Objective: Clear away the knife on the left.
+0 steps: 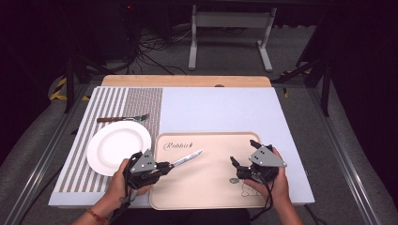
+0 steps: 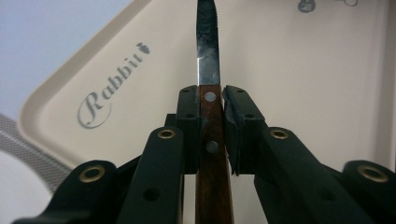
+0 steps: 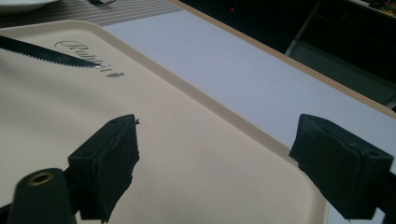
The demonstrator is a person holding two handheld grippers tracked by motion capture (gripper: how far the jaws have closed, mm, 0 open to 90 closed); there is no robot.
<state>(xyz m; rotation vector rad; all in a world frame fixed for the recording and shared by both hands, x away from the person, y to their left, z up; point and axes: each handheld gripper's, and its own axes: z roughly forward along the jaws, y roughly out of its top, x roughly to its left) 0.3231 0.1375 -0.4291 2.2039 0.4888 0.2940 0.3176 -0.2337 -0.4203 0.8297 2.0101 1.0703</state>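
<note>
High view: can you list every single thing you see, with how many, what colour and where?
knife: one, silver blade, brown handle, held over the tray's left part
tray: one, beige, near edge of the table, with "Rabbit" lettering
plate: one, white, left of the tray on the striped mat
fork: one, silver with brown handle, behind the plate
striped mat: one, grey and white, left part of the table
white sheet: one, covering the table
left tongs: one, black, shut on the knife handle
right tongs: one, black, open over the tray
hands: two, bottom edge
</note>
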